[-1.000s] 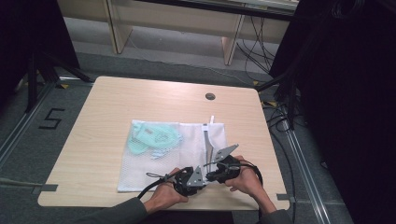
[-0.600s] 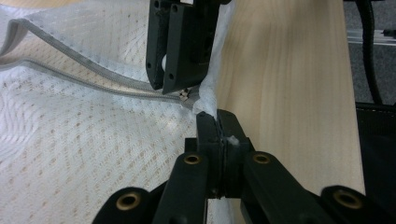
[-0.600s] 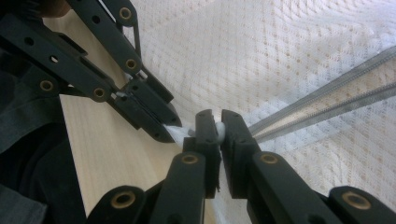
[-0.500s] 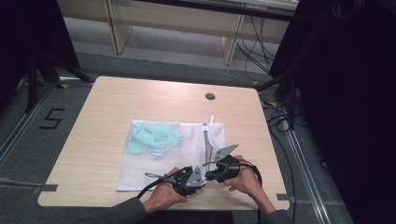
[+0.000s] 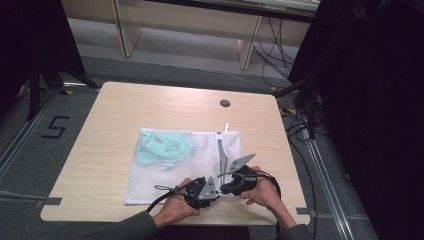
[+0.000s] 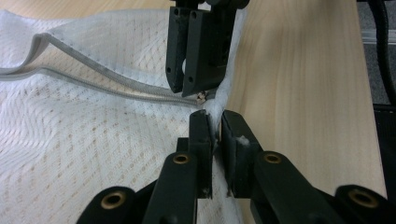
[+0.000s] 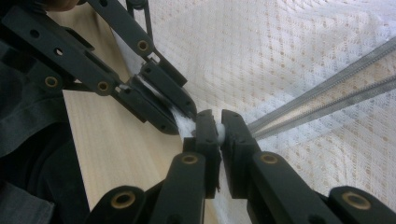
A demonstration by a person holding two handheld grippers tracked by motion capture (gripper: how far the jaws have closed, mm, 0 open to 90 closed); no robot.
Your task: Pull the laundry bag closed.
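A white mesh bag (image 5: 200,150) lies flat on the table with a teal garment (image 5: 165,147) inside it. Both grippers meet at the bag's near edge. In the left gripper view my left gripper (image 6: 216,133) pinches the bag's hem; its jaws have just been opening a little, and the mesh (image 6: 93,140) still sits between the pads. Tip to tip with it, my right gripper (image 7: 219,128) is shut on a small white zipper pull at the end of the grey zipper (image 7: 327,93). In the high view the left gripper (image 5: 215,190) and right gripper (image 5: 223,186) nearly touch.
The wooden table (image 5: 110,130) has a round cable hole (image 5: 225,103) near its far edge. Its near edge runs just below the hands. A floor mark "5" (image 5: 54,127) lies to the left, and cables (image 5: 300,125) trail on the right.
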